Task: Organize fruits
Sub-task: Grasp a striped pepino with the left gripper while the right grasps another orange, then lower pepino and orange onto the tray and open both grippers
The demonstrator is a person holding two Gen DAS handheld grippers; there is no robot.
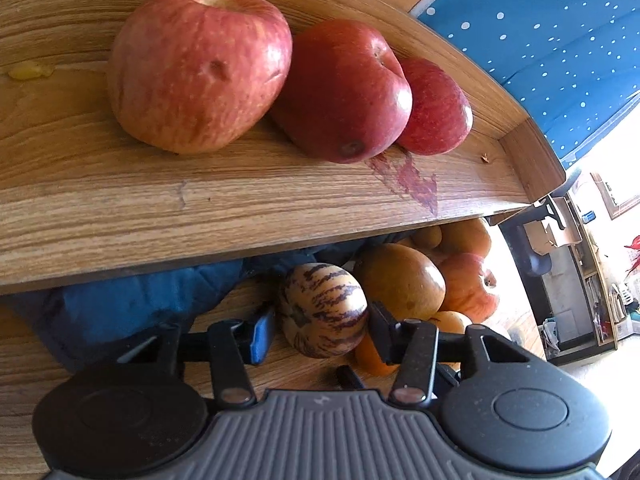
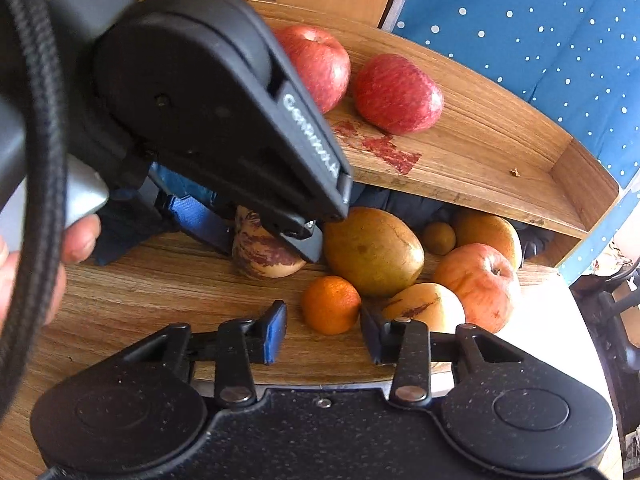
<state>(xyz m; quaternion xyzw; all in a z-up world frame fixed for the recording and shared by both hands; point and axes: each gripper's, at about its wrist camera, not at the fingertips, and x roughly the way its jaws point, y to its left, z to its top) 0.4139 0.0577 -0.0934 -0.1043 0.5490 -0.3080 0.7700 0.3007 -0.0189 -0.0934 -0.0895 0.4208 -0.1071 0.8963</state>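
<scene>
Three red apples (image 1: 200,68) (image 1: 344,88) (image 1: 436,108) lie in a row on the upper wooden shelf (image 1: 200,208). Below it, a cream pepino melon with purple stripes (image 1: 324,308) rests on the tabletop. My left gripper (image 1: 322,316) (image 2: 268,240) is open, its fingers close on either side of the melon. My right gripper (image 2: 323,316) is open, and a small orange (image 2: 331,304) sits on the table just past its fingertips. Behind the orange lie a brown-green pear-like fruit (image 2: 372,252), a pale melon (image 2: 424,304) and a red-yellow apple (image 2: 480,284).
A kiwi (image 2: 439,238) and a yellow-orange fruit (image 2: 488,236) sit under the shelf, beside dark blue cloth (image 1: 132,304). The shelf bears a red stain (image 2: 384,148). A hand (image 2: 76,240) holds the left gripper. Blue dotted fabric (image 2: 540,32) hangs behind.
</scene>
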